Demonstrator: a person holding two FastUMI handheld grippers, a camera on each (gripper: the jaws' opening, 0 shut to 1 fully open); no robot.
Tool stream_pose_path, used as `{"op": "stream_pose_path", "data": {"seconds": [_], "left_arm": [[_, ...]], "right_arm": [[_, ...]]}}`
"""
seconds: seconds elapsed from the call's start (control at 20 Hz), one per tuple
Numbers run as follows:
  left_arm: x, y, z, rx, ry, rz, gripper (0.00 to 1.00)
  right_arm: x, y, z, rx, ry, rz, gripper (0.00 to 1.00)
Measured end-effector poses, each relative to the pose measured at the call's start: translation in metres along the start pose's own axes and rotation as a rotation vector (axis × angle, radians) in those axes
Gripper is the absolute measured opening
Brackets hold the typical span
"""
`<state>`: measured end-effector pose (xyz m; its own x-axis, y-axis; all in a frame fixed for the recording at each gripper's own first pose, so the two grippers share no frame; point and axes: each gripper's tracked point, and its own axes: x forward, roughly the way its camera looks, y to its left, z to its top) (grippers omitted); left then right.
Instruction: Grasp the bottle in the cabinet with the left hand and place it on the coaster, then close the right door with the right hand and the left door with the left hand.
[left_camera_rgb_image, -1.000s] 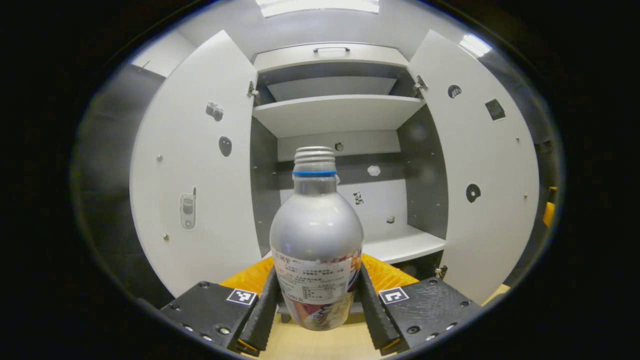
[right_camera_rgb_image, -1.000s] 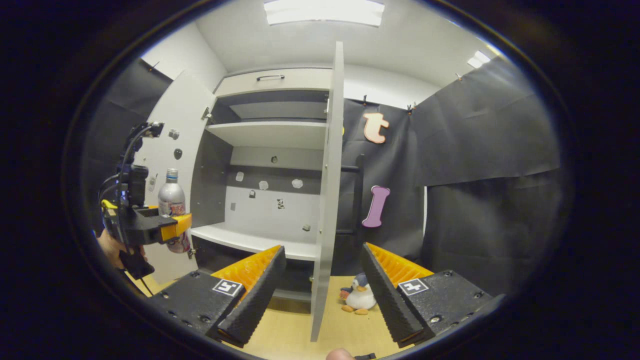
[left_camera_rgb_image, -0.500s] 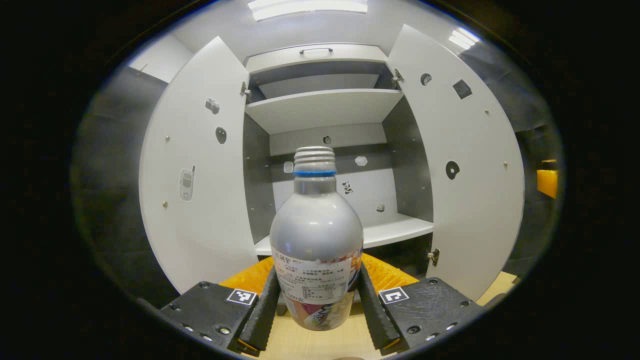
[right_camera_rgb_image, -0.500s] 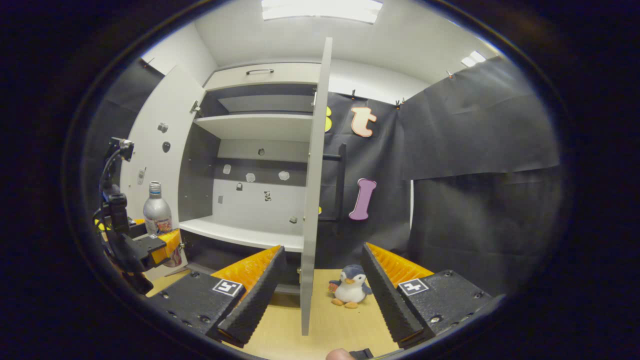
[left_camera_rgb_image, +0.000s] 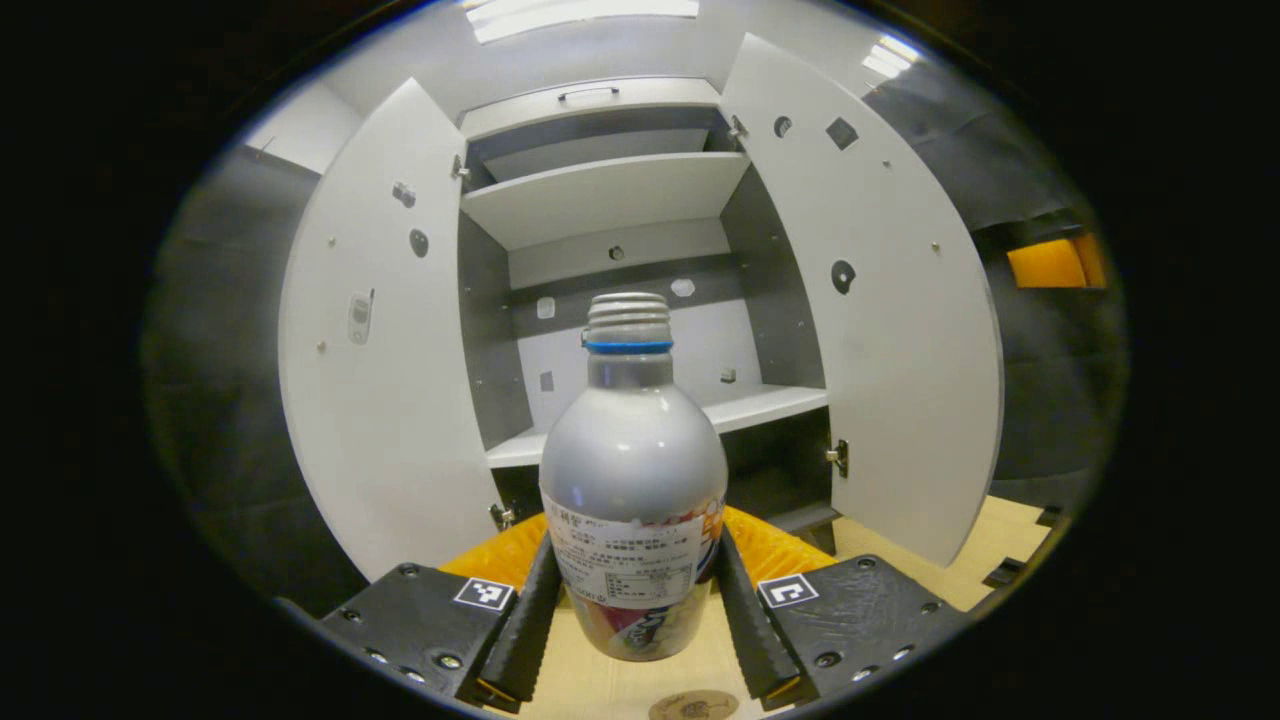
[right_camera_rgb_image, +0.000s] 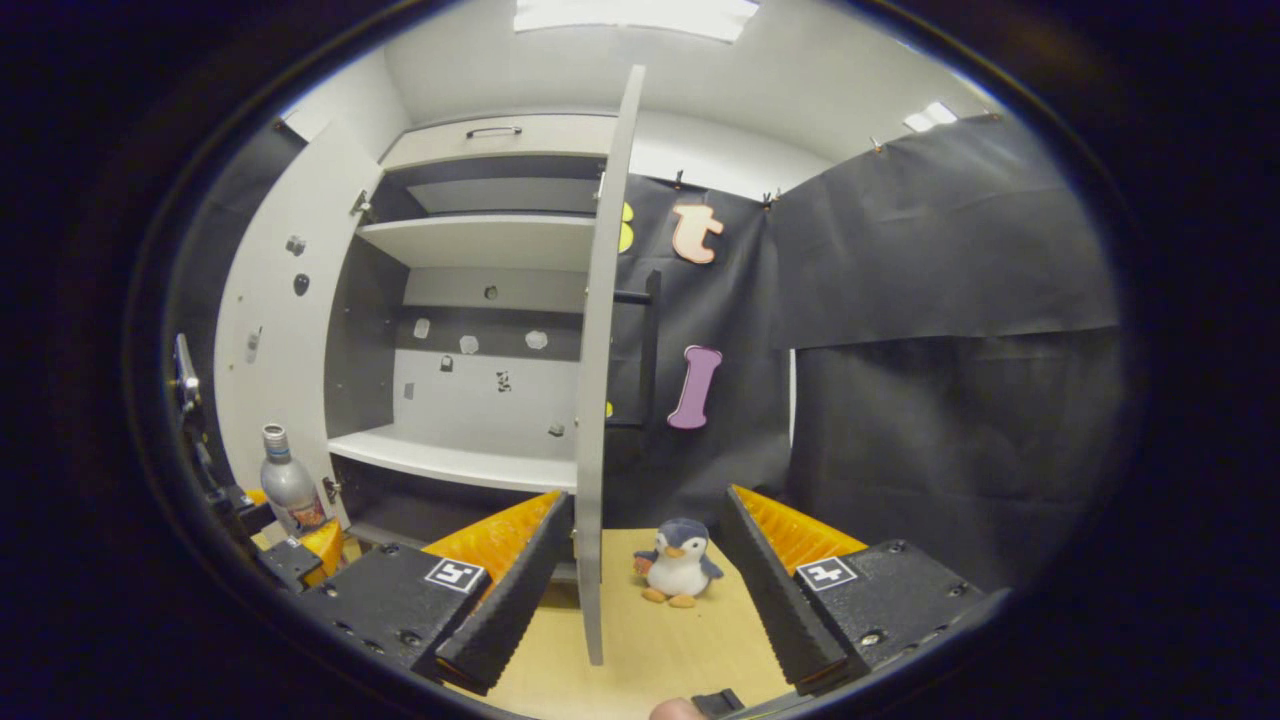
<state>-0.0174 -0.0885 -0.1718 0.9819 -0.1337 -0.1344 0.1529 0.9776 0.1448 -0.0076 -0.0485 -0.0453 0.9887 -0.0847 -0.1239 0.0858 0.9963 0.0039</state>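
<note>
Left gripper (left_camera_rgb_image: 632, 610) is clamped on the bottle (left_camera_rgb_image: 633, 480), both fingers pressing its label from either side. The bottle sits upright, dead center in the left gripper view, out in front of the cabinet (left_camera_rgb_image: 610, 190) and above the wooden surface (left_camera_rgb_image: 620, 690). A round coaster (left_camera_rgb_image: 693, 706) peeks in at the very bottom edge, just below and a bit right of the bottle.

Both cabinet doors hang wide open: the left door (left_camera_rgb_image: 385, 340) on the left of the frame, the right door (left_camera_rgb_image: 880, 320) on the right.

In the right gripper view the right gripper (right_camera_rgb_image: 640, 590) is spread open, holding nothing, and the right door (right_camera_rgb_image: 600, 380) stands edge-on, lined up with the gap between its fingers. A little penguin toy (right_camera_rgb_image: 677, 562) sits on the surface just past it. The bottle (right_camera_rgb_image: 288, 490) and left gripper (right_camera_rgb_image: 300, 555) show up small at lower left.
</note>
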Motion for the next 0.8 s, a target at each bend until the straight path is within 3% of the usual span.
{"op": "stream_pose_path", "data": {"seconds": [0.1, 0.2, 0.3, 0.45, 0.5, 0.55, 0.8], "left_arm": [[-0.005, -0.002, -0.014, -0.016, 0.025, -0.004, 0.74], [-0.011, -0.004, -0.025, -0.026, 0.035, -0.008, 0.78], [-0.016, -0.008, -0.037, -0.02, 0.041, -0.018, 0.74], [-0.022, -0.016, -0.059, -0.017, 0.066, -0.048, 0.77], [-0.023, -0.017, -0.066, -0.017, 0.073, -0.051, 0.74], [-0.025, -0.019, -0.072, -0.025, 0.082, -0.059, 0.77], [-0.024, -0.03, -0.105, -0.068, 0.133, -0.084, 0.74]], "right_arm": [[-0.001, -0.003, -0.002, -0.001, 0.003, -0.024, 0.98], [-0.004, 0.0, -0.004, 0.003, 0.014, -0.028, 0.98], [-0.006, 0.004, -0.007, 0.016, 0.026, -0.021, 0.98], [-0.011, 0.007, -0.01, 0.018, 0.044, -0.029, 0.98], [-0.012, 0.009, -0.009, 0.014, 0.045, -0.031, 0.99], [-0.013, 0.01, -0.008, 0.009, 0.046, -0.036, 0.98], [-0.019, 0.011, -0.008, -0.001, 0.059, -0.053, 0.99]]}}
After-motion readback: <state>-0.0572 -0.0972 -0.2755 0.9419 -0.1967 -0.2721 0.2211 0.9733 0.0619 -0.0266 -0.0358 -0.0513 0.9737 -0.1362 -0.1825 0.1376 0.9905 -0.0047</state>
